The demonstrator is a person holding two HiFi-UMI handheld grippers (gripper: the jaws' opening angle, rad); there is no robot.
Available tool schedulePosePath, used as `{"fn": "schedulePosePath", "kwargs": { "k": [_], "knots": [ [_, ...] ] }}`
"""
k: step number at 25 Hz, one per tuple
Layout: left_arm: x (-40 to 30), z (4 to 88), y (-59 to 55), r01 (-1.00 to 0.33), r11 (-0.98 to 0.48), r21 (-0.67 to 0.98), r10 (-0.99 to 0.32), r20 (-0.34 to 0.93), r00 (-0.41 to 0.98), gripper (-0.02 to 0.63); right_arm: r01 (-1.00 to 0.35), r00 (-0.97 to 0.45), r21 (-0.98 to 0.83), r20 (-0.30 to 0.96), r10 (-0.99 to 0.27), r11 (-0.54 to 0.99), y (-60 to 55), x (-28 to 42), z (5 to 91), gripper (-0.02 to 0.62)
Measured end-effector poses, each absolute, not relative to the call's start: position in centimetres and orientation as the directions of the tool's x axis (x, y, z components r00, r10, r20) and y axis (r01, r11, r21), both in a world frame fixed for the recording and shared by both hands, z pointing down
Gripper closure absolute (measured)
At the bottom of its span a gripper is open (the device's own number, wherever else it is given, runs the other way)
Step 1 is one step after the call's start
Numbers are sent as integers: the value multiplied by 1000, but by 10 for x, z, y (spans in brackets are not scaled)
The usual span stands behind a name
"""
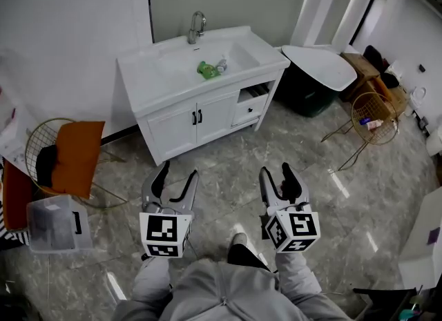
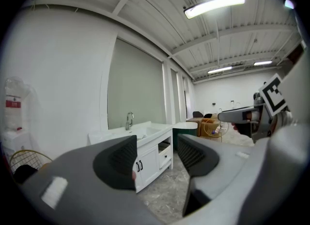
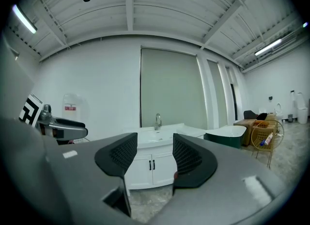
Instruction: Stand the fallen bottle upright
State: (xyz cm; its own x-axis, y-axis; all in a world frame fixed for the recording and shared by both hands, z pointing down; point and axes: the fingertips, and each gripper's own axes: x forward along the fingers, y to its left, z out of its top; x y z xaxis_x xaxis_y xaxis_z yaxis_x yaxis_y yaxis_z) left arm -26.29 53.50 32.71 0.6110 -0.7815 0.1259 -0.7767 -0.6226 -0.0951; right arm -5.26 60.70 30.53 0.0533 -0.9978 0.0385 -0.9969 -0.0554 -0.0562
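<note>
Far left on the marbled floor (image 1: 228, 150), a translucent bin (image 1: 52, 224); just behind it, an orange cushion (image 1: 77, 157) draped over a wire chair (image 1: 34, 143); next, the left claw (image 1: 178, 171), held low over the floor in front of the person, spread wide with nothing between the pads, aimed toward the white counter (image 1: 148, 85); on that counter, well apart from both claws, a faucet (image 1: 197, 26) at the back edge and a sunken basin (image 1: 238, 54); inside the basin, the green bottle (image 1: 206, 70), lying on its side, with a small grey object just beside it, too small to identify; below the basin, two shut cabinet doors (image 1: 197, 121) with dark handles; right of centre, the right claw (image 1: 275, 170), about level with the left one, pads slightly apart and empty, facing the same cabinet doors; farther right, a round white tabletop (image 1: 321, 66) close by the counter's corner, touching or not impossible to tell; far right, a gold wire basket (image 1: 374, 116) holding a few small items.
</note>
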Motion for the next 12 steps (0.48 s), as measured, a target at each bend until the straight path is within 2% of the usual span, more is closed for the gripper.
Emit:
{"fn": "schedulePosePath", "kwargs": {
  "k": [12],
  "knots": [
    [-211, 334, 432, -780, -616, -111, -787, 141, 601, 308, -996, 35, -75, 54, -998, -39, 499, -1, 322, 368]
  ]
}}
